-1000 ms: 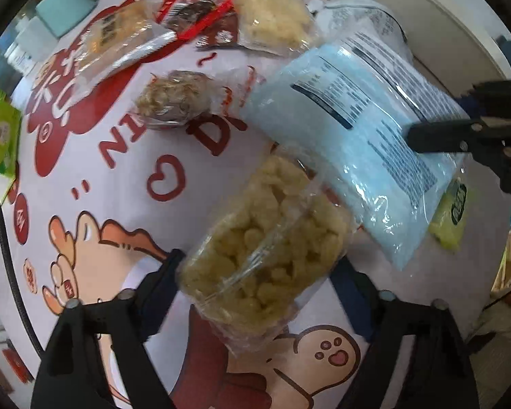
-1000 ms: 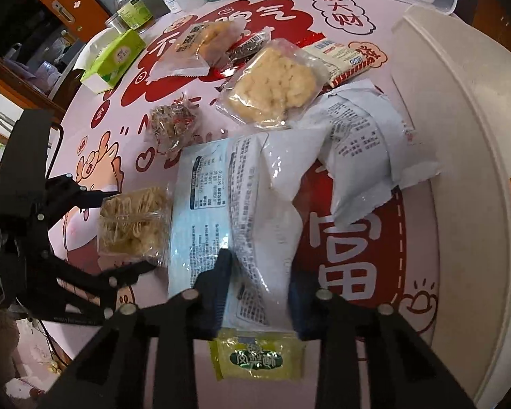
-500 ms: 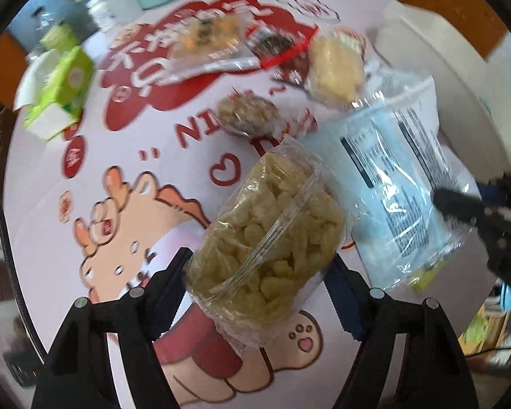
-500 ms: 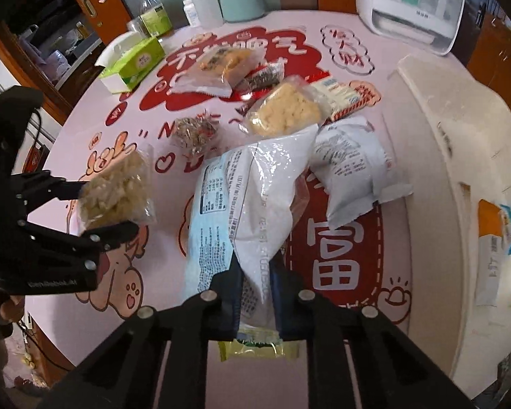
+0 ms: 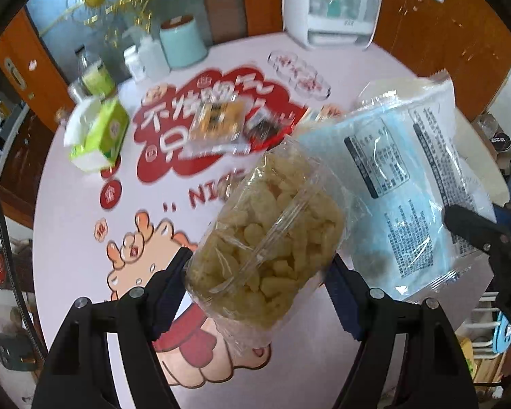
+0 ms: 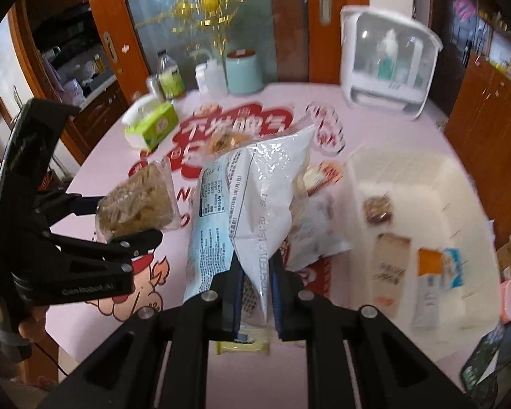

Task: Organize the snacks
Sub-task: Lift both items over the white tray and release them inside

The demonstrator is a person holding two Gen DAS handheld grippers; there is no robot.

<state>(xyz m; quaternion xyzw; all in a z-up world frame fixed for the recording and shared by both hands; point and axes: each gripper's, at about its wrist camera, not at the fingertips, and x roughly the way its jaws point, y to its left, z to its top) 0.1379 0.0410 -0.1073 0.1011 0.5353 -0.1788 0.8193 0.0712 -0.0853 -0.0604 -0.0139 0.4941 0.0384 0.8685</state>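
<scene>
My left gripper [image 5: 259, 272] is shut on a clear bag of yellow puffed snacks [image 5: 269, 235] and holds it above the table; the bag also shows in the right wrist view [image 6: 139, 201]. My right gripper [image 6: 255, 272] is shut on the bottom edge of a large white and blue snack bag [image 6: 248, 201], lifted upright; it also shows in the left wrist view [image 5: 402, 177]. Other snack packets [image 5: 218, 122] lie on the red print of the pink table [image 5: 71, 204]. A white bin [image 6: 426, 204] at the right holds several packets.
A green tissue box [image 5: 98, 136], bottles [image 5: 92, 75] and a mint canister [image 5: 182, 42] stand at the table's far left. A white appliance [image 6: 388, 68] stands at the back. A small yellow-green packet [image 6: 242, 344] lies under my right gripper.
Both grippers have risen and tilted up, lifting the puffed snack bag and the large white and blue bag off the table. The room's far side has come into view.
</scene>
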